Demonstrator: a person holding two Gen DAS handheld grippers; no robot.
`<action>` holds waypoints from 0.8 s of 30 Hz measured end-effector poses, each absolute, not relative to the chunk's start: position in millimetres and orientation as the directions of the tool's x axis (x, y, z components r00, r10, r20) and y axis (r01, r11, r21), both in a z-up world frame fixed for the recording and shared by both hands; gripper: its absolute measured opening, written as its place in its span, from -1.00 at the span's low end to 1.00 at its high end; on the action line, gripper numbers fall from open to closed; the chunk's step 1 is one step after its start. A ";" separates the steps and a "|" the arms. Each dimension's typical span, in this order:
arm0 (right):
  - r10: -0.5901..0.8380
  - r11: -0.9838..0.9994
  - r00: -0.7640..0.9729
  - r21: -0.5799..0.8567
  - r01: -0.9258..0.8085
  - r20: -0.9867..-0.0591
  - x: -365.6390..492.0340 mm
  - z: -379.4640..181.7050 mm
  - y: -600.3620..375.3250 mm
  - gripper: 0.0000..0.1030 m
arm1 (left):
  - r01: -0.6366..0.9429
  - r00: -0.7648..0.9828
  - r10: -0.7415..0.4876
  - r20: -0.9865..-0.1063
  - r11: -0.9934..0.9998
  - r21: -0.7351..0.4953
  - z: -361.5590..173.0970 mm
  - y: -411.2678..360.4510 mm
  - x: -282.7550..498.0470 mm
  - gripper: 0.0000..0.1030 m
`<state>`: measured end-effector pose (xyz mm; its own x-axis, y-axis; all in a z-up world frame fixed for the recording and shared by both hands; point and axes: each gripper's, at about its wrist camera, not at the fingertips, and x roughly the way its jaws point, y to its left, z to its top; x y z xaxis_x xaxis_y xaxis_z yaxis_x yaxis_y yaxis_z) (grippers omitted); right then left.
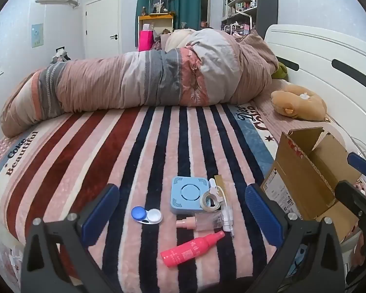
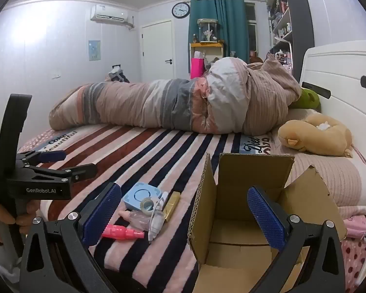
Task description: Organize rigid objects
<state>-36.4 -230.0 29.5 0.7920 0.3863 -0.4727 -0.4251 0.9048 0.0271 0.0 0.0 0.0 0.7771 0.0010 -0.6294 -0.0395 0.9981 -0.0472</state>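
Observation:
Small items lie on the striped blanket: a blue square device (image 1: 188, 194), a tape roll (image 1: 210, 201), a blue-and-white contact lens case (image 1: 147, 215), a clear pink-capped bottle (image 1: 200, 222), a pink spray bottle (image 1: 192, 248), a white charger with cable (image 1: 227, 216) and a gold bar (image 2: 172, 205). An open cardboard box (image 2: 251, 210) stands to their right. My left gripper (image 1: 180, 216) is open and empty, just in front of the items. My right gripper (image 2: 183, 216) is open and empty at the box's near left wall. The left gripper also shows in the right wrist view (image 2: 68, 162).
A rolled duvet (image 1: 144, 80) lies across the bed behind the items. A brown plush toy (image 1: 299, 102) sits by the white headboard (image 1: 329, 56). The near bed edge runs below the grippers.

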 end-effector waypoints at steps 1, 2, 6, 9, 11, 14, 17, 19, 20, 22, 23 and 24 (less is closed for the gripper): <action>0.390 0.905 0.791 0.035 -0.425 -0.471 -36.1 29.3 -230.1 1.00 | -0.039 0.778 0.005 -0.628 0.998 -0.041 0.0 -0.2 0.0 0.99; 0.395 0.904 0.788 0.045 -0.425 -0.472 -35.8 29.1 -230.4 1.00 | -0.038 0.781 0.004 -0.624 0.998 -0.042 0.1 -0.1 -0.1 0.99; 0.392 0.905 0.789 0.046 -0.422 -0.474 -35.5 27.7 -230.1 1.00 | -0.035 0.780 0.001 -0.626 0.999 -0.042 -0.1 -0.3 -0.4 0.99; 0.391 0.906 0.790 0.046 -0.422 -0.473 -36.5 26.3 -229.3 1.00 | -0.029 0.779 -0.004 -0.627 0.999 -0.042 -0.4 -0.2 0.1 0.99; 0.394 0.905 0.788 0.051 -0.422 -0.474 -34.5 23.4 -228.1 1.00 | -0.024 0.779 -0.007 -0.626 0.999 -0.041 5.1 -0.1 4.3 0.99; 0.392 0.907 0.789 0.054 -0.418 -0.473 -35.3 23.5 -226.1 1.00 | -0.016 0.781 -0.013 -0.624 0.999 -0.042 6.5 -2.8 1.7 0.99; 0.389 0.910 0.790 0.065 -0.410 -0.474 -36.2 21.7 -228.5 1.00 | -0.006 0.789 -0.017 -0.614 0.999 -0.036 3.5 -2.2 -6.0 0.99; 0.389 0.911 0.790 0.070 -0.407 -0.473 -36.4 22.9 -229.6 1.00 | -0.005 0.791 -0.019 -0.611 0.999 -0.037 4.2 -1.8 -7.3 0.99; 0.387 0.912 0.791 0.071 -0.404 -0.474 -36.6 23.3 -229.7 1.00 | -0.006 0.791 -0.018 -0.612 0.999 -0.036 4.5 -2.4 -7.3 0.99; 0.385 0.913 0.792 0.070 -0.401 -0.474 -37.1 24.0 -230.7 1.00 | -0.006 0.792 -0.016 -0.611 0.999 -0.034 4.8 -2.8 -7.4 0.99; 0.384 0.913 0.791 0.070 -0.401 -0.476 -37.2 24.1 -230.7 1.00 | -0.006 0.792 -0.015 -0.611 0.999 -0.033 5.2 -2.8 -7.7 0.99; 0.384 0.914 0.791 0.072 -0.400 -0.477 -37.1 23.9 -230.8 1.00 | -0.007 0.792 -0.014 -0.611 0.999 -0.032 5.6 -3.1 -8.0 0.99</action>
